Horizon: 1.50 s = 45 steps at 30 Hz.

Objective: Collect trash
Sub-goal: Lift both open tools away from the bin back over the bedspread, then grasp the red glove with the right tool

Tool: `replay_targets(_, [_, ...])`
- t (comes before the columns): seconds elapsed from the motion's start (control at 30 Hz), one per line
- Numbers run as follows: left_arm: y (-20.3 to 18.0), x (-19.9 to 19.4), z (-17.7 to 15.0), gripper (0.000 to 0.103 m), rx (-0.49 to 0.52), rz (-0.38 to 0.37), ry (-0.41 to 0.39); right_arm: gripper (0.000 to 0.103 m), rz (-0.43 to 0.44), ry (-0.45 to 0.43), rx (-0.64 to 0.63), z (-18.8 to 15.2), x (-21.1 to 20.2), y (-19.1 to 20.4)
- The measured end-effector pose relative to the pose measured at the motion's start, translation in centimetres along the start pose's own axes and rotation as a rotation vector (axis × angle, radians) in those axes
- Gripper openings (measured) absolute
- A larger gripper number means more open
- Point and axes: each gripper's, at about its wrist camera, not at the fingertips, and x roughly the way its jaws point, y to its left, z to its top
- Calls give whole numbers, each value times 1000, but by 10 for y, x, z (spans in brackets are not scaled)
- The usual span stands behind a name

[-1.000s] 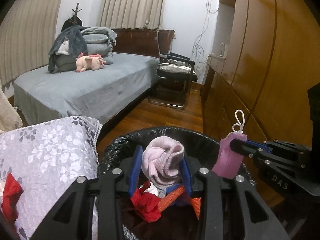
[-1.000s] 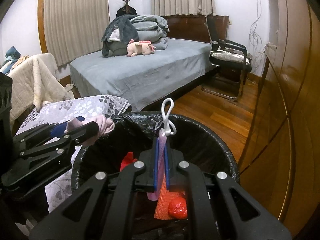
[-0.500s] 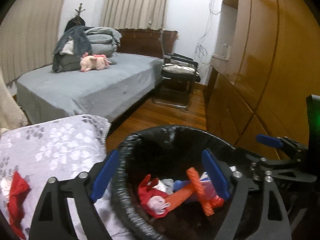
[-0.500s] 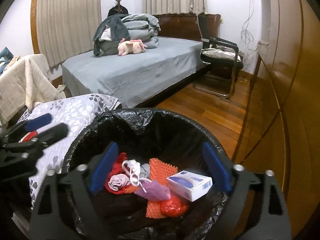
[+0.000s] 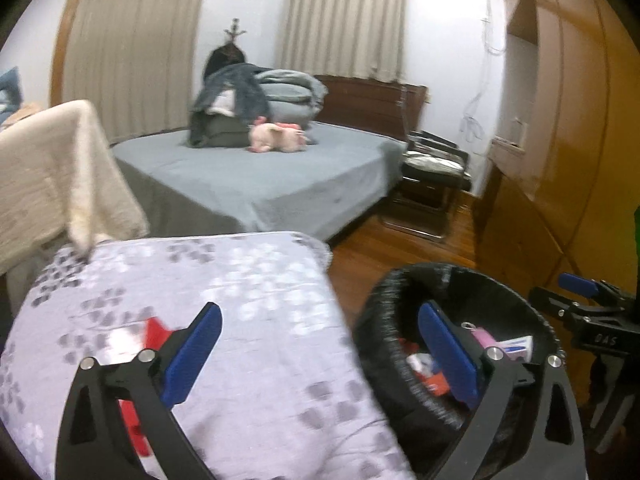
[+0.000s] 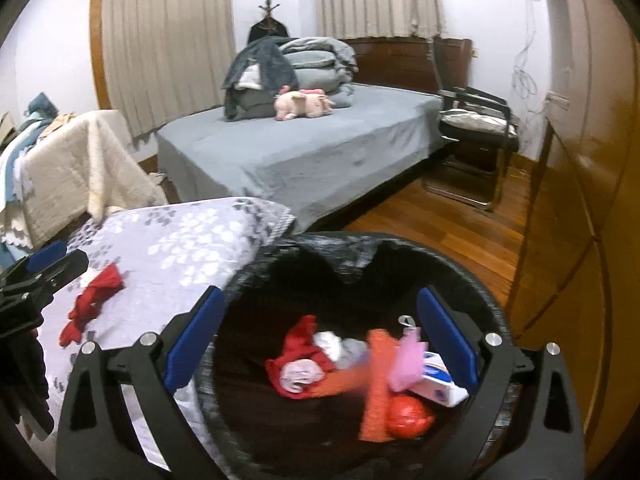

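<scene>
bin liner (image 6: 352, 256): thin black plastic, crinkled, faint sheen
floral cover (image 5: 192, 280): woven lilac cloth, matt
red rag (image 6: 94, 300): soft cloth, rumpled
small box (image 6: 438, 384): white and blue card, smooth
pink mask (image 6: 406, 358): thin matt fabric
floor (image 6: 432, 220): wood boards, glossy
wardrobe (image 5: 568, 128): polished wood, shiny
bedspread (image 6: 304, 152): grey cloth, smooth, matt
gripper fingers (image 5: 192, 356): blue pads finely textured, on matt black plastic

Home bedroom: grey-sheeted bed (image 6: 304, 152) with folded bedding (image 6: 316, 60) and pink plush toy (image 6: 302, 104), curtained windows (image 6: 168, 40), wooden wardrobe (image 6: 592, 184), coat stand (image 6: 267, 20).
</scene>
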Motion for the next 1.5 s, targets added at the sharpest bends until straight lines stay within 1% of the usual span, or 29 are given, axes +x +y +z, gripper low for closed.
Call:
replay_targets(0.37, [90,-36,-14,97,-95,191,-27,95,120,1,-78,13,24,86])
replay_targets(0.63, [142,-48,-31,97,-140,290,-19,95,184,9,-109,17,50,143])
replay_targets(0.93, [187,-49,-51,97,-166,348,0,95,247,40,-130,5,83,210])
replay_targets(1.13, [217,-46,-66,97,-186,375,23,95,287,67,-162,-12,100,250])
replay_targets(1.3, [238,-44,-79,97,-205,387,48,95,293,117,-196,-26,115,281])
replay_targets(1.5, [254,-43,-87,97,-207,394,63,94,289,165,-207,-39,131,304])
